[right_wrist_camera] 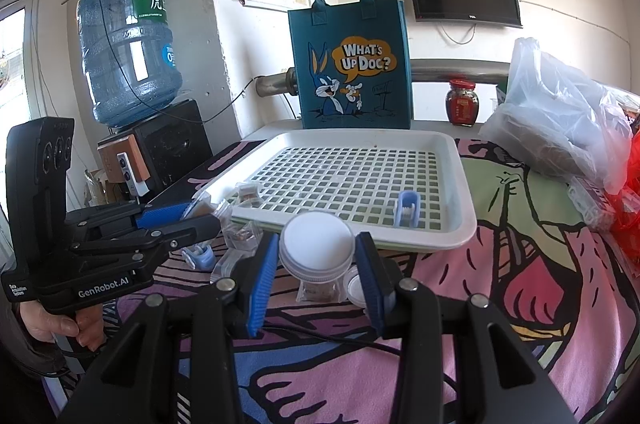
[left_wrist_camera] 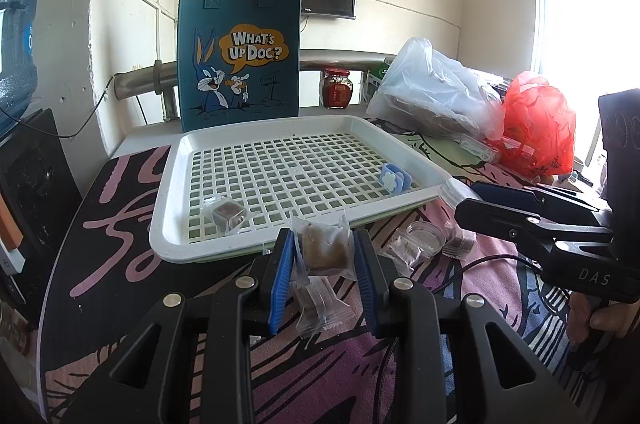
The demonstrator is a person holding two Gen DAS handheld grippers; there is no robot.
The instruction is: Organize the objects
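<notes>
A patterned pink and black cloth (left_wrist_camera: 120, 224) covers the table across the lower half of both views; at upper centre of the left wrist view a blue felt tote bag (left_wrist_camera: 239, 54) printed with a cartoon rabbit stands upright behind the tray; at upper left of the right wrist view a large blue water jug (right_wrist_camera: 128, 52) sits on a dark cabinet. The white slotted tray (left_wrist_camera: 168, 236) lies flat at mid-frame; on its grid rest a small wrapped brown cube (left_wrist_camera: 228, 213) near the lower left corner and a blue-and-white clip (left_wrist_camera: 394, 179) toward the right side. A clear plastic bag (left_wrist_camera: 432, 92) and a red plastic bag (left_wrist_camera: 538, 120) are heaped at right, with a red-lidded jar (left_wrist_camera: 336, 88) behind the tray.

The left gripper (left_wrist_camera: 325, 256) at lower centre is pinching a wrapped brown snack packet (left_wrist_camera: 324, 250) between its blue pads, just in front of the tray's near rim; another wrapped packet (left_wrist_camera: 318, 308) lies below it on the cloth. The right gripper (right_wrist_camera: 316, 256) is clamped on a clear jar with a white lid (right_wrist_camera: 316, 244), held just short of the tray's near edge; small containers (right_wrist_camera: 354, 286) beneath it are partly hidden, so what they are is unclear.
</notes>
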